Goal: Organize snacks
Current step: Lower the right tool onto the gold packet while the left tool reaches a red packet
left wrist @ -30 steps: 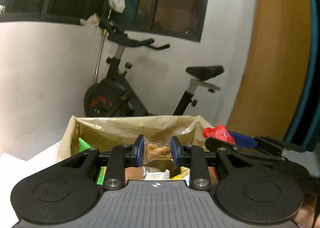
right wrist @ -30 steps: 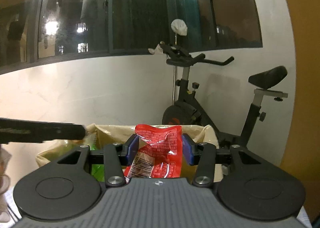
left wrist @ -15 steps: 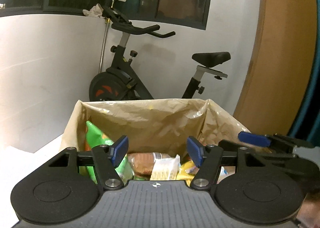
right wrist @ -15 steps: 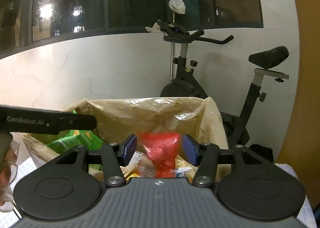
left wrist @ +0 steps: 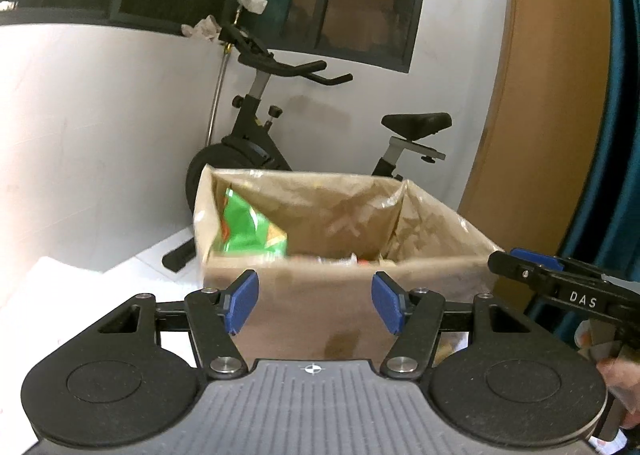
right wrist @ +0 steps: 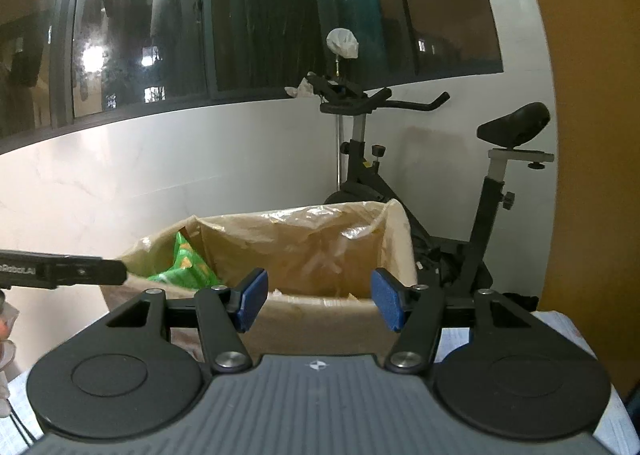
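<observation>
A cardboard box (left wrist: 312, 311) lined with brown plastic stands in front of me; it also shows in the right wrist view (right wrist: 320, 319). A green snack bag (left wrist: 248, 231) leans inside its left wall and shows in the right wrist view too (right wrist: 184, 267). Other snacks lie low inside, mostly hidden by the front wall. My left gripper (left wrist: 314, 305) is open and empty, just before the box's front wall. My right gripper (right wrist: 318, 305) is open and empty, also before the box. The right gripper's tip (left wrist: 528, 269) shows at right in the left wrist view.
An exercise bike (left wrist: 280, 123) stands against the white wall behind the box, seen also in the right wrist view (right wrist: 420, 175). An orange-brown door (left wrist: 540, 95) is at right. White paper (right wrist: 568, 335) covers the surface under the box.
One second ago the left gripper held a clear packet of nuts and the right a red packet. Both opened and let them fall into the box, then drew back from it.
</observation>
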The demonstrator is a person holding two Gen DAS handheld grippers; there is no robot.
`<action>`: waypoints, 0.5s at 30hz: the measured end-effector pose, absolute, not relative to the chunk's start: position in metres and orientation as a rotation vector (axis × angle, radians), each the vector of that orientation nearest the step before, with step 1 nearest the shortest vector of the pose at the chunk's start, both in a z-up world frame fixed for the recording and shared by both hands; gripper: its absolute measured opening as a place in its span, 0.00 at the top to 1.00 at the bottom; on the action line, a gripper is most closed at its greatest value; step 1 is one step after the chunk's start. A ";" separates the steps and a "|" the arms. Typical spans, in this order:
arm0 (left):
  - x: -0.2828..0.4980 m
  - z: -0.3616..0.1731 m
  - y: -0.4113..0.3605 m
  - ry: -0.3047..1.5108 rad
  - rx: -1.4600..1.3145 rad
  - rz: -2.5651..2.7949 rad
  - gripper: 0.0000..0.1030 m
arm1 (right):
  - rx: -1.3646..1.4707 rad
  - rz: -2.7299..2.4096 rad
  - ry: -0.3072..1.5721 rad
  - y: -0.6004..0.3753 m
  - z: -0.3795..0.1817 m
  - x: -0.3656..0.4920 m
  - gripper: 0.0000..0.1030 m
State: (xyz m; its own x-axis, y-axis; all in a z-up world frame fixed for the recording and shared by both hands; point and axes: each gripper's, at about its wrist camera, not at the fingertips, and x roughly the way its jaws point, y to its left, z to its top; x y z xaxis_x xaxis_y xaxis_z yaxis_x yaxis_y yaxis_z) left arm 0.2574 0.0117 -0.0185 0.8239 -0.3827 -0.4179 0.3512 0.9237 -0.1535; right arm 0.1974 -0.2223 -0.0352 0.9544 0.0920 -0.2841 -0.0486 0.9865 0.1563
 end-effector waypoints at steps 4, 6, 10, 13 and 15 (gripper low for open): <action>0.244 -0.033 0.012 0.480 -0.074 -0.391 0.37 | 0.153 0.052 0.305 -0.225 -0.047 0.180 0.41; 0.243 -0.042 0.009 0.505 -0.087 -0.398 0.37 | 0.149 0.048 0.329 -0.225 -0.055 0.176 0.41; 0.243 -0.063 0.000 0.562 -0.095 -0.417 0.48 | 0.134 0.047 0.391 -0.224 -0.078 0.174 0.41; 0.246 -0.080 -0.006 0.605 -0.099 -0.427 0.48 | 0.134 0.055 0.435 -0.222 -0.097 0.173 0.41; 0.250 -0.092 -0.010 0.642 -0.094 -0.422 0.48 | 0.129 0.059 0.470 -0.221 -0.110 0.175 0.42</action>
State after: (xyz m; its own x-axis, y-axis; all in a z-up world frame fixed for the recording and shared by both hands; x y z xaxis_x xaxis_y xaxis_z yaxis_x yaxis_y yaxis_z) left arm 0.2503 -0.0102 -0.0922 0.7193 -0.4099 -0.5609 0.3522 0.9111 -0.2141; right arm 0.1752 -0.2213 -0.1097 0.8900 0.0865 -0.4476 -0.0269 0.9901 0.1379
